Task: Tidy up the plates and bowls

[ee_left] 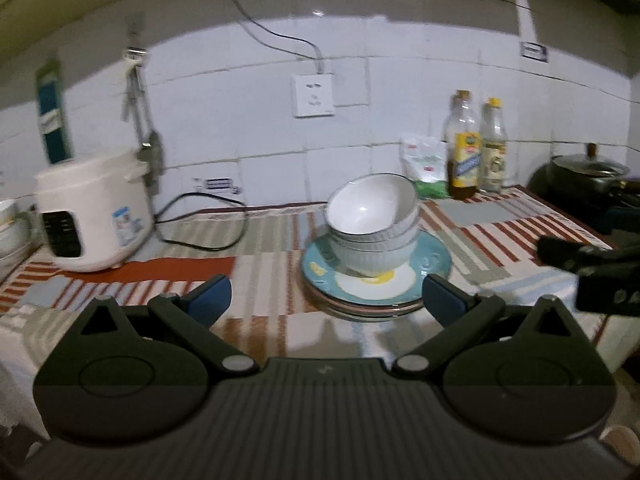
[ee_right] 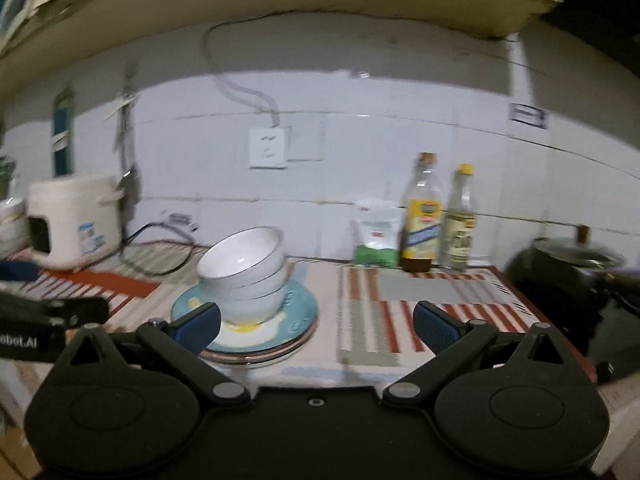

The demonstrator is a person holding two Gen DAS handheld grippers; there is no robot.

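Note:
A stack of white ribbed bowls [ee_left: 374, 228] stands on a stack of plates, the top one teal with a fried-egg print [ee_left: 376, 280], on the striped cloth. The top bowl [ee_left: 370, 206] lies tilted toward the left. My left gripper [ee_left: 326, 300] is open and empty, just in front of the plates. The right gripper's body shows at the right edge [ee_left: 592, 268]. In the right wrist view the bowls [ee_right: 246, 276] and plates [ee_right: 256, 328] sit left of centre. My right gripper [ee_right: 316, 326] is open and empty; its left finger [ee_right: 198, 326] overlaps the plate rim.
A white rice cooker [ee_left: 94, 210] with a black cord stands at the left, more bowls [ee_left: 10, 228] beyond it. Two bottles [ee_left: 478, 152] and a green-white bag [ee_left: 426, 168] stand by the tiled wall. A black pot on a stove [ee_left: 588, 176] is at the right.

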